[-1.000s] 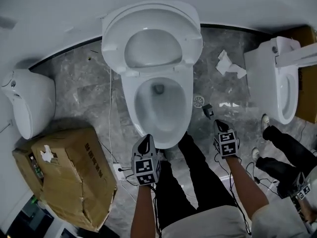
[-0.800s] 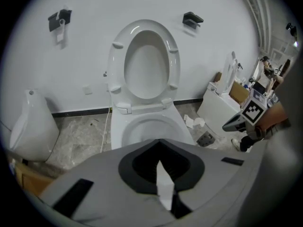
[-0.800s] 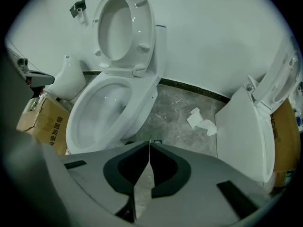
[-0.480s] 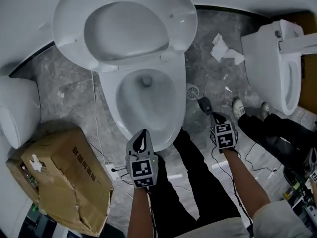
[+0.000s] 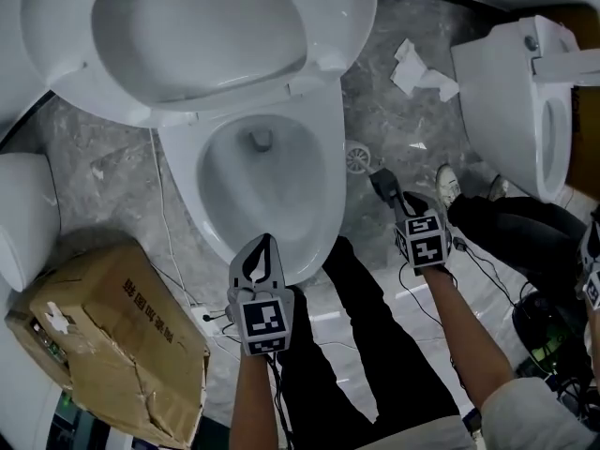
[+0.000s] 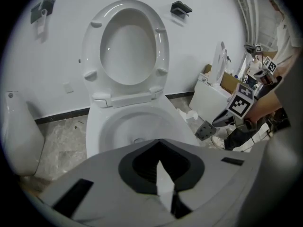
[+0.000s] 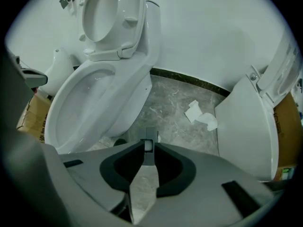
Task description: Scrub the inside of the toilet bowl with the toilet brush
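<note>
The white toilet [image 5: 323,204] stands with seat and lid [image 5: 187,26] raised and its bowl bare. A dark grey toilet brush handle [image 5: 382,184] stands on the floor to the right of the bowl's base. My right gripper [image 5: 389,198] points straight down onto it. In the right gripper view the handle's white-tipped end [image 7: 147,143] shows at the jaw tips of the right gripper [image 7: 146,157]. The jaws are opening and the pads do not press on it. My left gripper [image 5: 263,242] hangs shut and empty over the bowl's front rim [image 6: 142,115].
A torn cardboard box [image 5: 112,336] lies at the left front, with cables [image 5: 202,317] beside it. A second toilet [image 5: 506,92] stands at the right, and another white fixture [image 5: 23,214] at the left. Crumpled paper [image 5: 417,68] and a round floor fitting [image 5: 357,157] lie nearby. Another person's shoe [image 5: 448,184] is close to my right gripper.
Both grippers have sunk toward the floor and the head view has come closer. My right gripper has come down onto the dark brush handle beside the toilet.
</note>
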